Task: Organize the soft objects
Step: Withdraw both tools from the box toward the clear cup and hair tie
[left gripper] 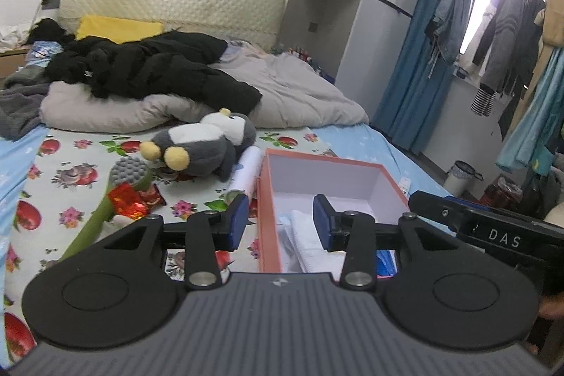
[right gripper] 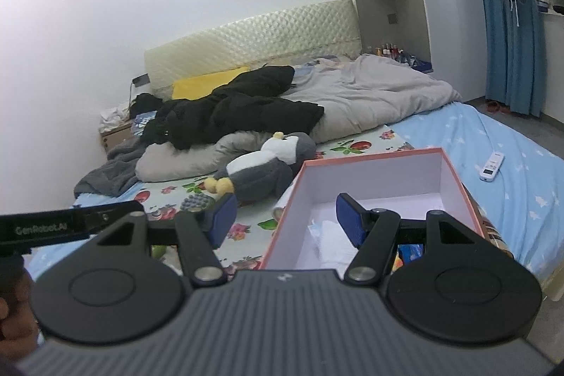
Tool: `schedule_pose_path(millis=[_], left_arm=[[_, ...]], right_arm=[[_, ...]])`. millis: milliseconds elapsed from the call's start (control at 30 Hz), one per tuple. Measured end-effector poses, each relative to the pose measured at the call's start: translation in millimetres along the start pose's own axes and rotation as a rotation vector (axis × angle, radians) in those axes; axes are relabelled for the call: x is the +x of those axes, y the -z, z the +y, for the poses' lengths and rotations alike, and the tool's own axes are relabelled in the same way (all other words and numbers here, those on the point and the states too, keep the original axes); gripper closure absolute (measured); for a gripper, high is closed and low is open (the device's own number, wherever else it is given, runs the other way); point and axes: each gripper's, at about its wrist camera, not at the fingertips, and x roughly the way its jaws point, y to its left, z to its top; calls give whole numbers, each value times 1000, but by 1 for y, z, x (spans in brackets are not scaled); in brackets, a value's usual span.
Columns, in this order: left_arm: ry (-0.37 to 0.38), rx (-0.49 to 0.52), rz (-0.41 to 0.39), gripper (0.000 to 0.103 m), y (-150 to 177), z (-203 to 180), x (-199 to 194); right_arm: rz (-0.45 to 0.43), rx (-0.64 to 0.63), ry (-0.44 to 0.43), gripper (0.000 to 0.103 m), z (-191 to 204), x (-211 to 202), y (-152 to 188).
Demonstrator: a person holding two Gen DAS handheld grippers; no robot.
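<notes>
Left wrist view: plush penguin (left gripper: 208, 143) beyond spread, empty left tongs (left gripper: 278, 222), well apart.

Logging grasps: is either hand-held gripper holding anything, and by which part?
Nothing is held. The left hand-held gripper and right hand-held gripper are both open and empty above the box.

- The box (left gripper: 319, 164) near wall is hidden behind the left tongs (left gripper: 280, 222) body; its lower right corner too.
- White cloth (left gripper: 305, 235) in the box is partly covered by a blue pad (left gripper: 322, 221).
- A blue item (left gripper: 386, 261) at the box's lower right is too covered to name.
- The green brush (left gripper: 105, 210) handle runs under the tongs at lower left.
- Small bottles (right gripper: 389, 51) at upper right by the headboard are too small to tell.
- The right tongs (right gripper: 280, 221) body hides the box's near edge.
</notes>
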Motion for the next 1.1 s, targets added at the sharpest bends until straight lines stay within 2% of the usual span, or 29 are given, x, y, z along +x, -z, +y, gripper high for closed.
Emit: schedule_pose_path(millis=[367,600,833,1100], left_arm=[[-103,-84,20,57,34,30,-46],[-151,-99,56,57,62,41,-62],[-190,-141,101,57,82,65,-54],[-229,-164,146,56,88,100,-8]], right_arm=[[87,-36,-141,38,41,-13,33],[143,-64,-203,38,62,-11,48],[203,-87,-229,38,76,5,65],[273,-108,-238,38,83,48,74]])
